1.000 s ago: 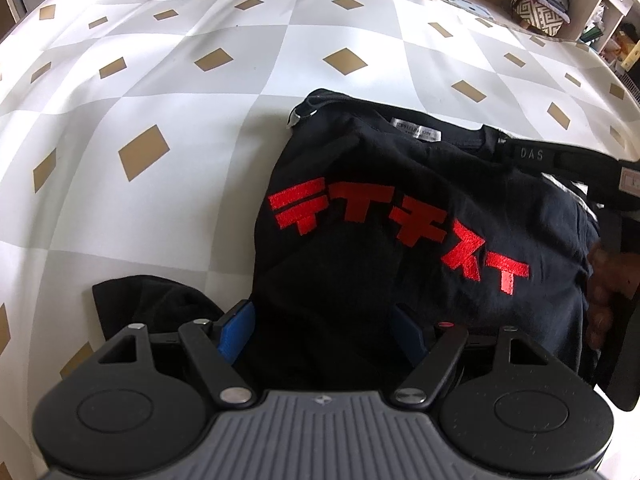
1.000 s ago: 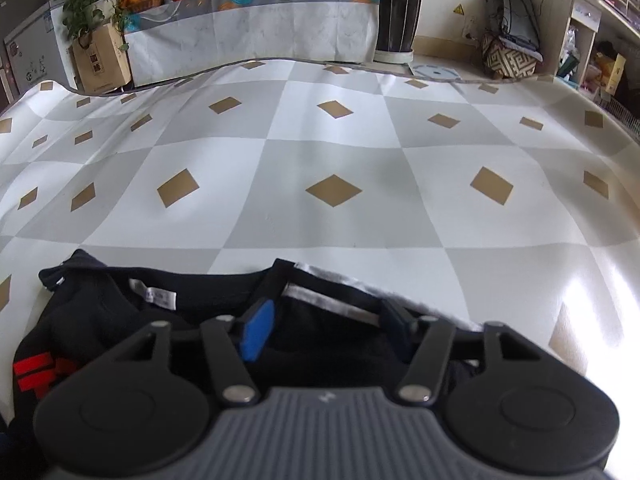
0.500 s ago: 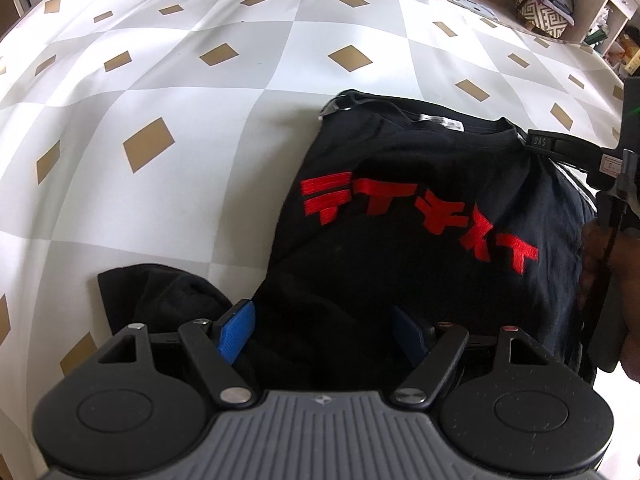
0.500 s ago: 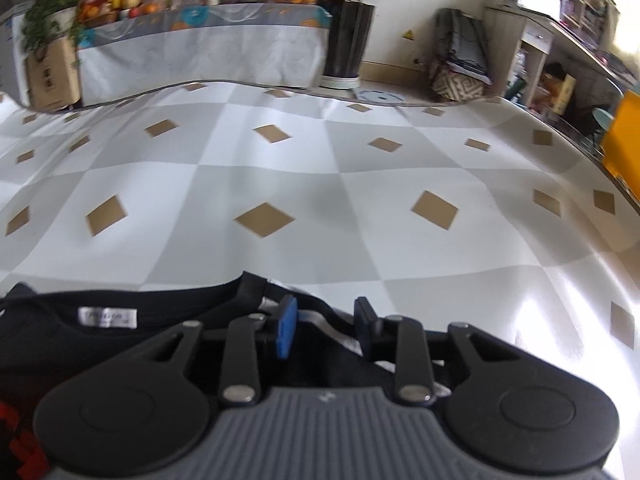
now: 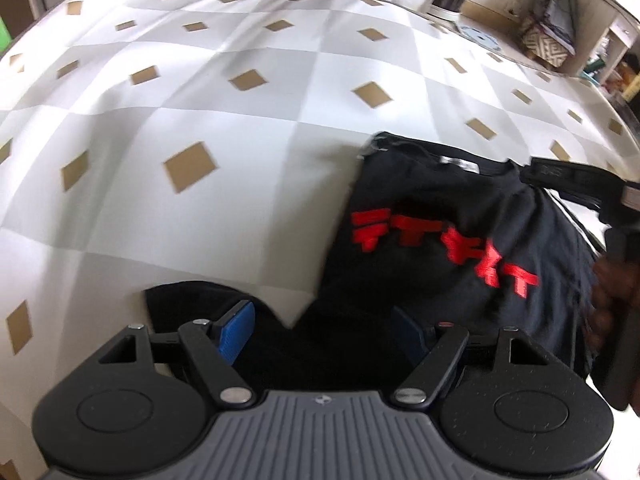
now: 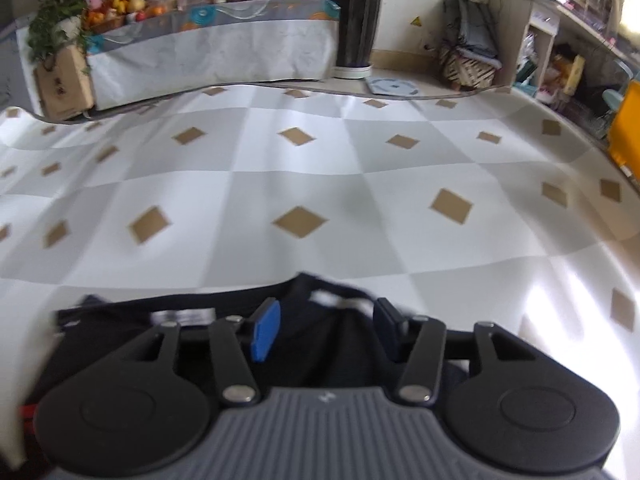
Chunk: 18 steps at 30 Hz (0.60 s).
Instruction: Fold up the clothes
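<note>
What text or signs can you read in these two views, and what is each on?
Red print on the black T-shirt: five katakana-style characters, too blurred to read surely.
White neck label: printed, unreadable.
Right gripper, lettering on its black side: too blurred.
Yellow triangular sign on the wall: symbol too small.
Cardboard box: dark marks, unreadable.

Your left wrist camera looks steeply down over its hand-held gripper [image 5: 320,328], close above the shirt [image 5: 460,248] on the checked mat [image 5: 200,120]. Your right wrist camera sits low at the shirt's [image 6: 332,340] collar edge, facing across the mat [image 6: 320,168] toward the far wall. Both views share shirt and mat.
</note>
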{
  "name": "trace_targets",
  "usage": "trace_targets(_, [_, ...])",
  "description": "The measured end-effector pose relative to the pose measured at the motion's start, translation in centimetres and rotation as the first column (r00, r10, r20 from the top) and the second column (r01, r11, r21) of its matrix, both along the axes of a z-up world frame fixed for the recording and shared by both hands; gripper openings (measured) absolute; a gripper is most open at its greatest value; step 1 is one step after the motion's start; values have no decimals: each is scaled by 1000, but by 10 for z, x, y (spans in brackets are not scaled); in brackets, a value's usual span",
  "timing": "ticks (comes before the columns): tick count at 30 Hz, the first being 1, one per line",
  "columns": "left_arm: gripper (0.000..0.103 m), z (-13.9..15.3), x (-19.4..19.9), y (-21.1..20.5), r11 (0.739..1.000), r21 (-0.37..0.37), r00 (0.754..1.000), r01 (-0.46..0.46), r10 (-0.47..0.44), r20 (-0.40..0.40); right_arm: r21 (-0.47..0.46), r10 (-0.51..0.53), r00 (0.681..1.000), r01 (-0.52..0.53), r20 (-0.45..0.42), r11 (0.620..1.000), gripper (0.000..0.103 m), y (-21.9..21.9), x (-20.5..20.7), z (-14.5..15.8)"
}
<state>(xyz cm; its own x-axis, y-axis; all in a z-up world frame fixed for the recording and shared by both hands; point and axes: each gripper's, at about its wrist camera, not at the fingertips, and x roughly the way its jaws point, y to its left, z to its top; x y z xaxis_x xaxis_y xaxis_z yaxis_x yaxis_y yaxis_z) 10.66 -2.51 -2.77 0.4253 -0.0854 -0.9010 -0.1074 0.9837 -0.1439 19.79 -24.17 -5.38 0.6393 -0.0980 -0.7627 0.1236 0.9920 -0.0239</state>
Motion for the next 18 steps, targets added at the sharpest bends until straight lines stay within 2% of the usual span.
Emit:
trace_targets(4, [75, 1, -2, 18, 999, -26, 1000, -26, 25, -15, 13, 62, 998, -62, -26, 998, 53, 19, -14, 11])
trace_targets(11, [75, 2, -2, 42, 998, -3, 997, -70, 70, -23, 39, 120, 990, -117, -75, 992, 57, 43, -48, 22])
trace_targets(15, [75, -1, -5, 48, 998, 18, 997, -66, 67, -31, 113, 115, 988, -103, -105, 988, 57, 48, -69, 26])
trace_targets(18, [75, 3, -7, 60, 994, 22, 994, -104, 105, -18, 166, 116, 987, -98, -108, 981, 57, 53, -88, 31])
